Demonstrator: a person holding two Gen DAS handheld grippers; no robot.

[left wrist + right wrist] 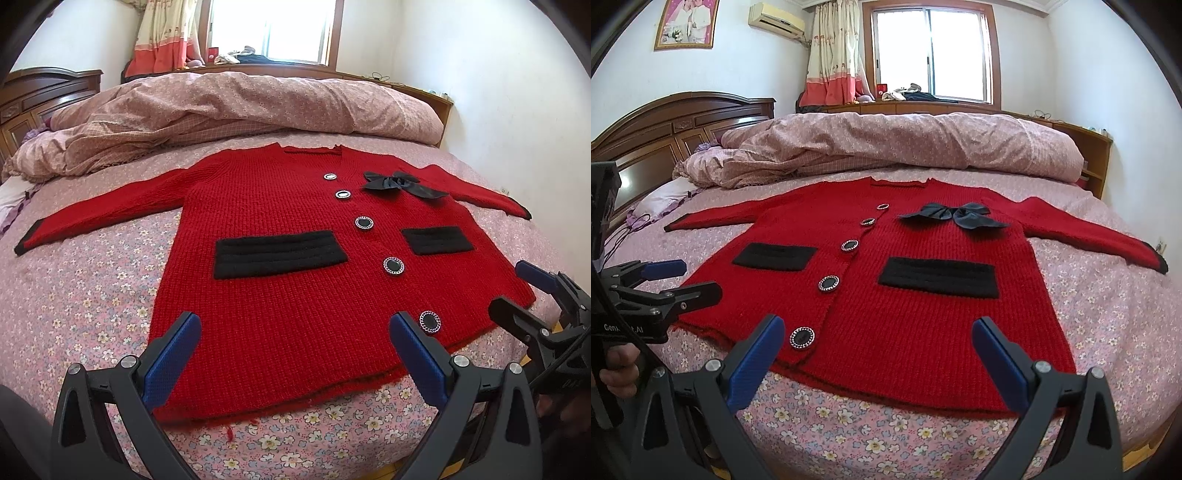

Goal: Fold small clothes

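A small red knit cardigan lies flat, front up, on the bed, sleeves spread out, with two black pockets, several round buttons and a black bow. It also shows in the right wrist view. My left gripper is open and empty, hovering over the left part of the hem. My right gripper is open and empty over the right part of the hem. Each gripper shows in the other's view, the right gripper at the right edge and the left gripper at the left edge.
The bed sheet is pink with flowers. A rumpled pink duvet lies behind the cardigan. A wooden headboard stands at the left, a windowsill with clutter at the back, and a wooden shelf at the right.
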